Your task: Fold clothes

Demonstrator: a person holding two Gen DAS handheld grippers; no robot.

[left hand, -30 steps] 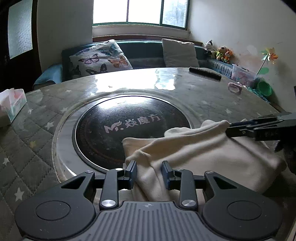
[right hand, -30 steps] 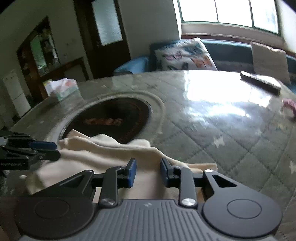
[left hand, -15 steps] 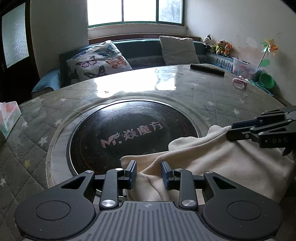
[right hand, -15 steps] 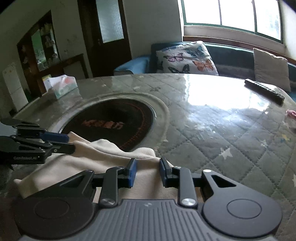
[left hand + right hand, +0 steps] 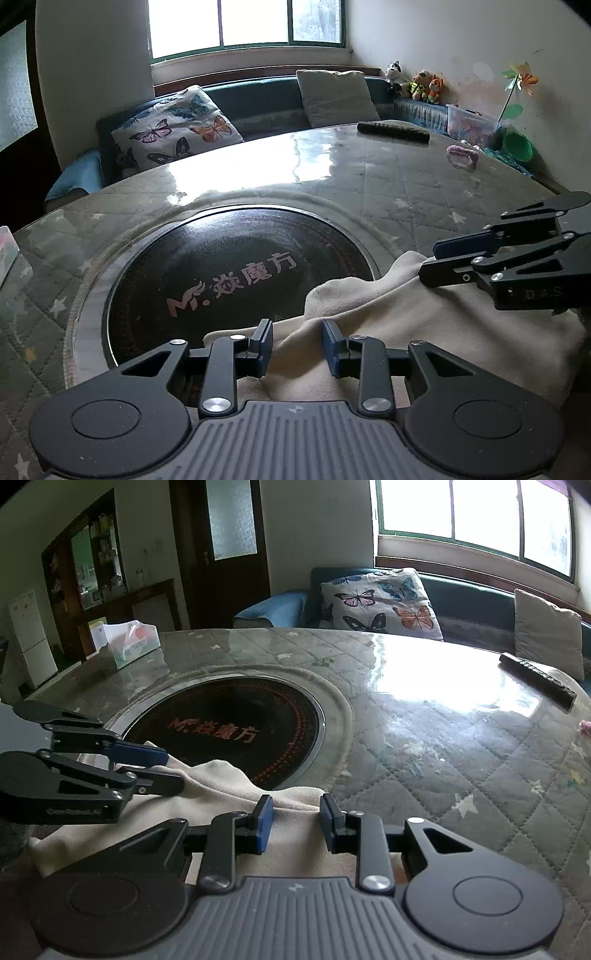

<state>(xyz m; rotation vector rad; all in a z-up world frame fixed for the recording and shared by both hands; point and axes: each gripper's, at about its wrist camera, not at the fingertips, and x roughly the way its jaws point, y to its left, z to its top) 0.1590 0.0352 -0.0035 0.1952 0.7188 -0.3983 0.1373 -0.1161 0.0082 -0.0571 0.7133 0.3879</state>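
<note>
A cream garment (image 5: 406,325) lies bunched at the near edge of the round table, partly over the black cooktop (image 5: 236,273). My left gripper (image 5: 297,347) is open, its fingers straddling a fold at the garment's left end. My right gripper (image 5: 295,823) is also open, over the garment's (image 5: 229,786) right end. Each gripper shows in the other's view: the right gripper (image 5: 430,263) with its lower finger on a raised fold, the left gripper (image 5: 173,770) likewise. Neither pinches the cloth.
The table (image 5: 424,192) has a quilted star cover under glass. On it are a remote control (image 5: 393,132), a pink item (image 5: 461,155) and a tissue box (image 5: 129,642). A sofa with a butterfly cushion (image 5: 173,129) runs behind, under the window.
Both grippers have drawn back toward the near edge and lifted slightly, so more of the cooktop shows. The garment lies about where it was. Both sets of fingers stayed apart.
</note>
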